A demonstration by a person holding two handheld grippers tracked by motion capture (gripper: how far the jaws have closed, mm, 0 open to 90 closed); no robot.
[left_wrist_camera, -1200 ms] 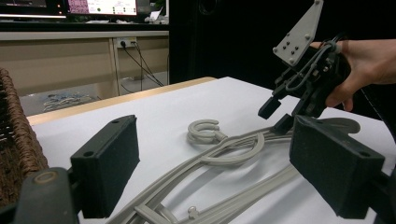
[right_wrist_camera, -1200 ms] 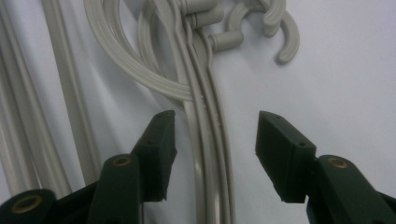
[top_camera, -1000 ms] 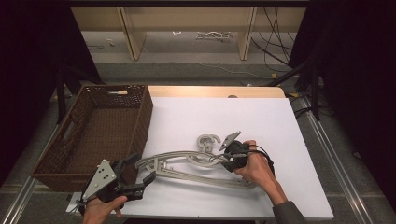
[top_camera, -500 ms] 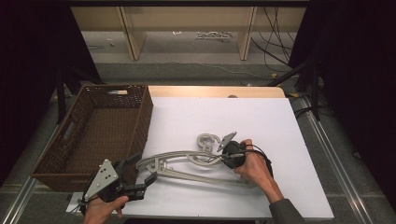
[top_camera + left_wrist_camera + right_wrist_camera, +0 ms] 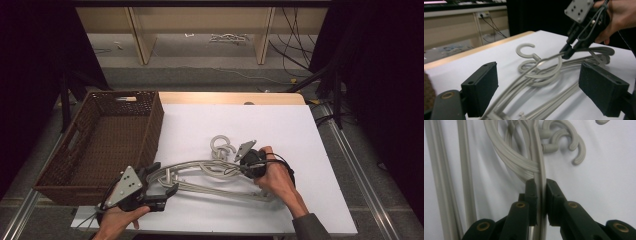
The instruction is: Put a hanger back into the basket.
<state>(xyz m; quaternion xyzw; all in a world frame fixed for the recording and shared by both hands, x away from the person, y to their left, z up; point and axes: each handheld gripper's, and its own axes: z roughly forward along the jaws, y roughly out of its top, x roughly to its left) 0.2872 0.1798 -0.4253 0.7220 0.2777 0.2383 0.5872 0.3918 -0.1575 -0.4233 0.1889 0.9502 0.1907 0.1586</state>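
Several grey plastic hangers (image 5: 200, 172) lie stacked on the white table (image 5: 280, 125), their hooks (image 5: 222, 147) pointing toward the far side. My right gripper (image 5: 541, 187) is shut on one thin hanger arm (image 5: 540, 170); its jaws have just been closing with that arm between them. The left gripper view shows the right gripper (image 5: 565, 53) pinching the arm beside the hooks (image 5: 525, 48). My left gripper (image 5: 162, 180) stands open at the left end of the stack, and its pads (image 5: 480, 90) straddle the hanger arms (image 5: 544, 75) without pressing on them.
A brown wicker basket (image 5: 150, 125) stands at the table's left side, close to the left gripper. Beyond the table's far edge are a wooden shelf unit (image 5: 200, 30) and loose cables on the floor. Metal rails run along both sides.
Neither hand has shifted noticeably, and the hangers lie as before.
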